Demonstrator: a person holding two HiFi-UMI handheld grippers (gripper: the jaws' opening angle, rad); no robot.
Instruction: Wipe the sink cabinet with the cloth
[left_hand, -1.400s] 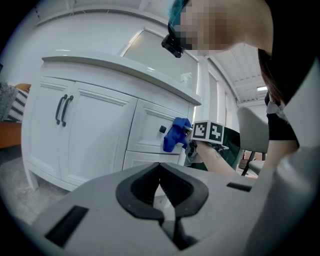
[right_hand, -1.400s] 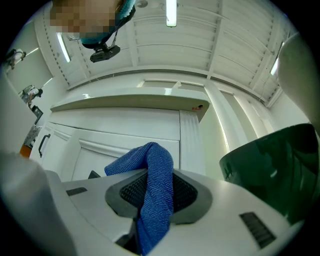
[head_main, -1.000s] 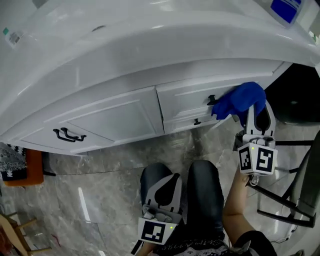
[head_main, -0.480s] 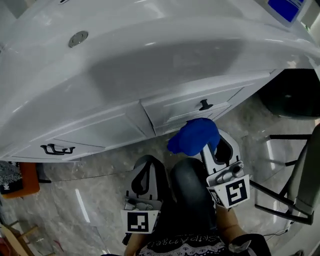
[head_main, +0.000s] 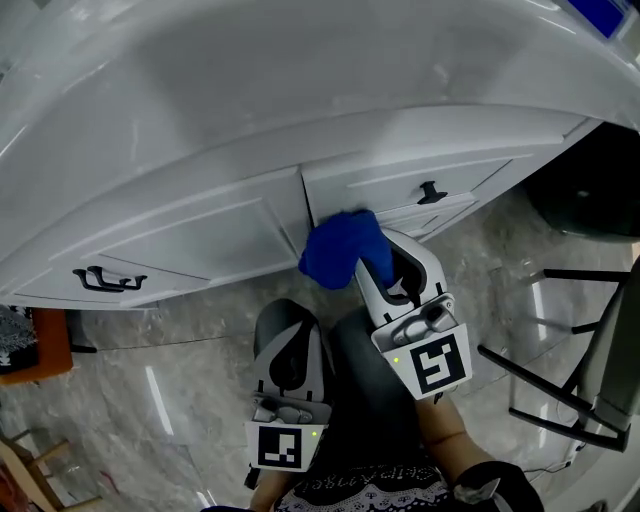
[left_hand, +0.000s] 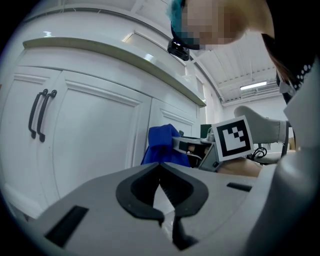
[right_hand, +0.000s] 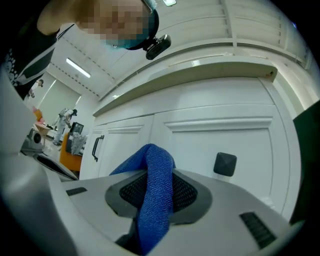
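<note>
The blue cloth (head_main: 338, 250), pinched in the closed right tool (head_main: 368, 268), has shifted left from the drawer knob (head_main: 430, 191) to the middle seam of the sink cabinet (head_main: 200, 235), likely starting a fresh wiping stretch; the left tool (head_main: 291, 345) hangs low, closed and empty.

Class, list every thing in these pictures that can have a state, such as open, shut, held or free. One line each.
Left tool: shut, holding nothing.
Right tool: shut on the blue cloth.
Blue cloth: gripped and bunched up, close to the cabinet front.
Cabinet door: shut.
Drawer with the knob: shut.
</note>
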